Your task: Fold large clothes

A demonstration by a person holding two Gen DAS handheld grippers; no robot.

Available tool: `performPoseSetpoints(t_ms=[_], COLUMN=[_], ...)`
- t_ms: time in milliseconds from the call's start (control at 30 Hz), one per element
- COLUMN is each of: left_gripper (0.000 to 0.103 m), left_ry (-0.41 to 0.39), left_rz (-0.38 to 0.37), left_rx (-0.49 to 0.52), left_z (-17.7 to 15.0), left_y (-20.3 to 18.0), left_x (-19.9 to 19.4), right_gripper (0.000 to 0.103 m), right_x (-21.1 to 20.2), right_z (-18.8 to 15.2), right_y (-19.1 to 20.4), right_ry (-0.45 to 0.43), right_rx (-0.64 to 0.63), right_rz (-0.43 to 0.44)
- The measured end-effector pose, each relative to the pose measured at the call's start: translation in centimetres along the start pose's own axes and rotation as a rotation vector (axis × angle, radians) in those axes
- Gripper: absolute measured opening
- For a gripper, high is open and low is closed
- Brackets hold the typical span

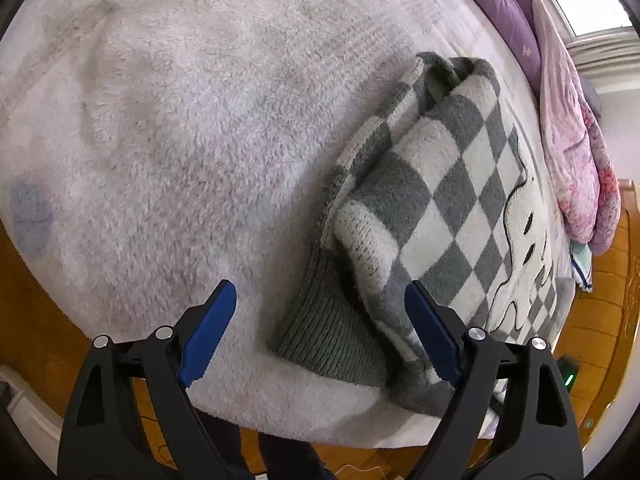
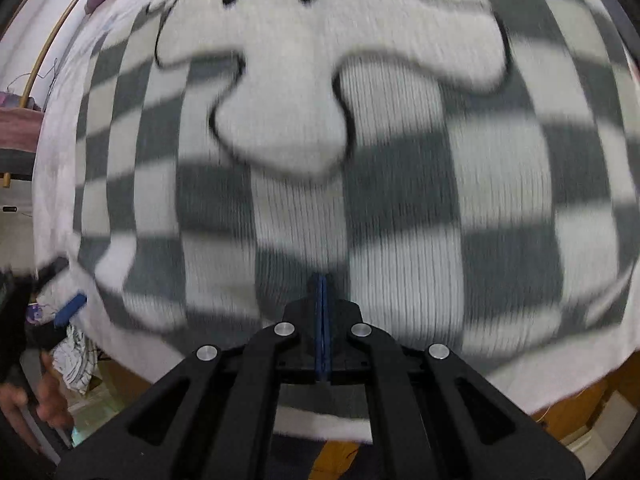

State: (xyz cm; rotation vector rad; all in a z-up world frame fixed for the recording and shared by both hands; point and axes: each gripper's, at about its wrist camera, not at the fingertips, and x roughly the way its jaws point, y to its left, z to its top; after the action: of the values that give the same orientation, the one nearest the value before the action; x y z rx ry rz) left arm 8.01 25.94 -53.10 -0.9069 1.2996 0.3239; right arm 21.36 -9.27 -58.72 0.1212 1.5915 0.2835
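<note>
Hovering over the near edge of the bed, the left gripper (image 1: 320,328) has its blue fingers (image 1: 208,332) spread wide with nothing between them — below the gap lies the grey ribbed cuff (image 1: 328,332) of a sleeve. That sleeve belongs to a grey-and-white checkered sweater (image 1: 452,208) lying on the fluffy white blanket (image 1: 180,140) that covers the bed; the sleeve already appears doubled in over the body, its edge forming a thick ridge along the garment's left side. Further out, a purple and pink quilt (image 1: 568,128) is bunched at the far side of the bed, and the wooden bed frame (image 1: 608,280) shows at the right.

The right gripper (image 2: 323,280) has its fingers pressed together and empty, pointing down close above the front of the sweater, just below a white cartoon figure (image 2: 304,80) knitted into the checks. This view is blurred, so whether the tips touch the knit cannot be told. At its lower left a person's hand (image 2: 44,404) is visible.

As a judgement, the fold is at an early-to-middle stage: one sleeve looks tucked in, but the body is spread flat. The right side is not clearly shown, so the other sleeve and the folding of the body probably remain.
</note>
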Motion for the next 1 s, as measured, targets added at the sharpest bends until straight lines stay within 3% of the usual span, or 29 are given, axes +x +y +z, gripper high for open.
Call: performPoseSetpoints(t_ms=[267, 567, 667, 733, 833, 1000], left_gripper=[0.087, 0.085, 0.075, 0.046, 0.029, 0.021], left_ry=[0.02, 0.081, 0.093, 0.091, 0.094, 0.105], left_rz=[-0.024, 0.025, 0.053, 0.025, 0.025, -0.001], left_rx=[-0.008, 0.045, 0.075, 0.093, 0.121, 0.129], left_z=[0.8, 0.7, 0.8, 0.8, 0.8, 1.1], left_y=[-0.8, -1.1, -1.5, -2.0, -3.1, -4.2], left_x=[1.5, 4.8, 5.2, 5.2, 4.9, 3.1], right_gripper=[0.0, 0.0, 0.0, 0.0, 0.0, 0.004], right_x=[1.8, 1.8, 1.8, 1.8, 1.6, -0.6], right_z=[-1.4, -1.1, -1.0, -1.1, -1.3, -1.5], right_y=[0.4, -0.7, -1.7, -2.1, -2.1, 0.8], right_ry=[-0.001, 0.003, -0.008, -0.009, -0.011, -0.085], right_rx=[-0.019, -0.023, -0.036, -0.032, -0.042, -0.142], right_rz=[0.006, 0.032, 0.036, 0.039, 0.029, -0.049])
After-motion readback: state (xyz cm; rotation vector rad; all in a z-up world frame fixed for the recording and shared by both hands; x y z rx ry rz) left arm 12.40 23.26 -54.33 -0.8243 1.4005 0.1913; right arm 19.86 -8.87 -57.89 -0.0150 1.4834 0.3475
